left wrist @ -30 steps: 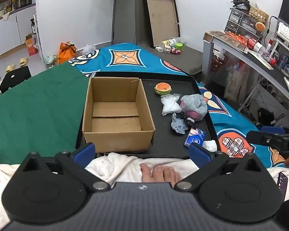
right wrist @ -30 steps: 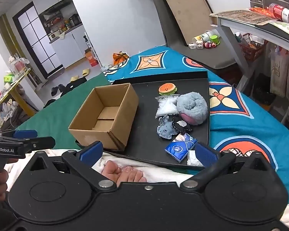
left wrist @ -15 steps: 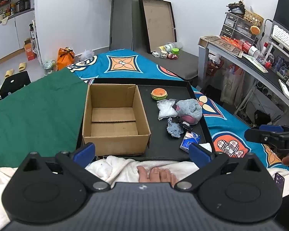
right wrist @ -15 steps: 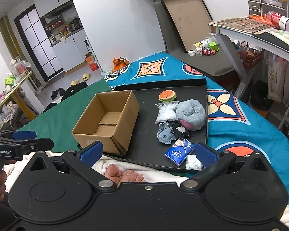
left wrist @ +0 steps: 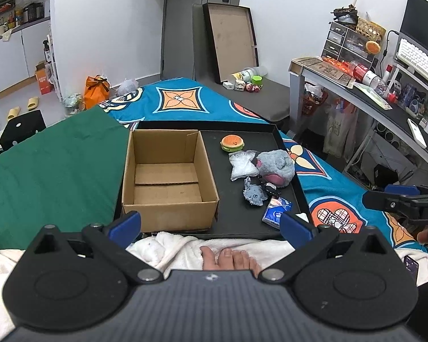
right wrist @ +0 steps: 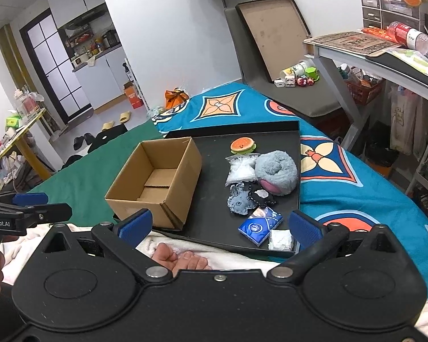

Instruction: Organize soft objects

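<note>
An empty cardboard box (left wrist: 168,181) (right wrist: 157,182) stands on the left of a black tray (left wrist: 242,222) (right wrist: 211,199). To its right lie a burger toy (left wrist: 232,142) (right wrist: 243,145), a clear plastic bag (left wrist: 242,165) (right wrist: 241,169), a grey-blue plush (left wrist: 276,165) (right wrist: 276,171), a small grey plush (left wrist: 253,193) (right wrist: 239,202), a blue tissue pack (left wrist: 276,212) (right wrist: 259,225) and a white wad (right wrist: 281,239). My left gripper (left wrist: 211,223) is open, near the tray's front edge. My right gripper (right wrist: 218,225) is open too, holding nothing.
The tray rests on a bed with a blue patterned cover (left wrist: 179,102) and a green blanket (left wrist: 48,156). A person's toes (left wrist: 228,258) lie on a white towel (left wrist: 185,245) under the grippers. A cluttered desk (left wrist: 371,94) stands at right.
Both grippers have drawn back and risen a little, so the tray and box look smaller and farther away. Both stay open; nothing on the tray has moved.
</note>
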A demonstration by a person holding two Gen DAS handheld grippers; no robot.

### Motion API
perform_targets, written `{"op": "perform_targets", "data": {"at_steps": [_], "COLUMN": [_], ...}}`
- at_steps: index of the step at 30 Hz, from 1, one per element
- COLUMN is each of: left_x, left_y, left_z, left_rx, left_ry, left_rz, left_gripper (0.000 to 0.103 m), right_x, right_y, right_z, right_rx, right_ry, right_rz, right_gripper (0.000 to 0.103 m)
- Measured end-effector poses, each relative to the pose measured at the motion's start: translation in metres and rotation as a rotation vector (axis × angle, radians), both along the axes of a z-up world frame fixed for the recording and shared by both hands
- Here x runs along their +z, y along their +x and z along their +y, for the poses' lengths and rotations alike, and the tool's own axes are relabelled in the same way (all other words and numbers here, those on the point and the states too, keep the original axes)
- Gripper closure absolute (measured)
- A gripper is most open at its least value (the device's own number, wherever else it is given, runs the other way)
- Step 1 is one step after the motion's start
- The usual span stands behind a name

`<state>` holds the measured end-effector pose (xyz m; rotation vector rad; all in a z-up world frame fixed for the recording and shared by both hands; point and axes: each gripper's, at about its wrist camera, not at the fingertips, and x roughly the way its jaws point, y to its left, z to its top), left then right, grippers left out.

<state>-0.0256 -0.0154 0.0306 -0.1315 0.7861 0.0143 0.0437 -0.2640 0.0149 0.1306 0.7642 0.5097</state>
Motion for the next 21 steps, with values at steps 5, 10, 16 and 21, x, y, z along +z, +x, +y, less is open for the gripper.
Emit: {"op": "perform_targets", "data": {"at_steps": [5, 10, 16, 21], "left_x": [0.0003, 0.0011, 0.0009, 0.0009], "left_y": [-0.0004, -0.0007, -0.0019, -0.0021], "left_z": [-0.0010, -0.0025, -0.0035, -0.0037], "left_rx": [0.000, -0.003, -0.006, -0.007], "left_ry": [-0.002, 0.002, 0.002, 0.002], "left_rz": [-0.001, -0.003, -0.005, -0.006], "left_gripper": [0.000, 0.000, 0.000, 0.000], "right_x": [-0.0004, -0.0003, 0.0007, 0.0006], "right_y": [-0.0010, -0.0021, -0.0034, -0.0052], "right_z": [-0.0014, -0.0009, 0.0003, 0.0014], "right_rx": [-0.004, -0.001, -0.002, -0.003], "right_ry": [-0.002, -0.002, -0.007, -0.011], "right_rz": [0.000, -0.003, -0.006, -0.011], "right_gripper": [0.000, 0.000, 0.000, 0.000]}}
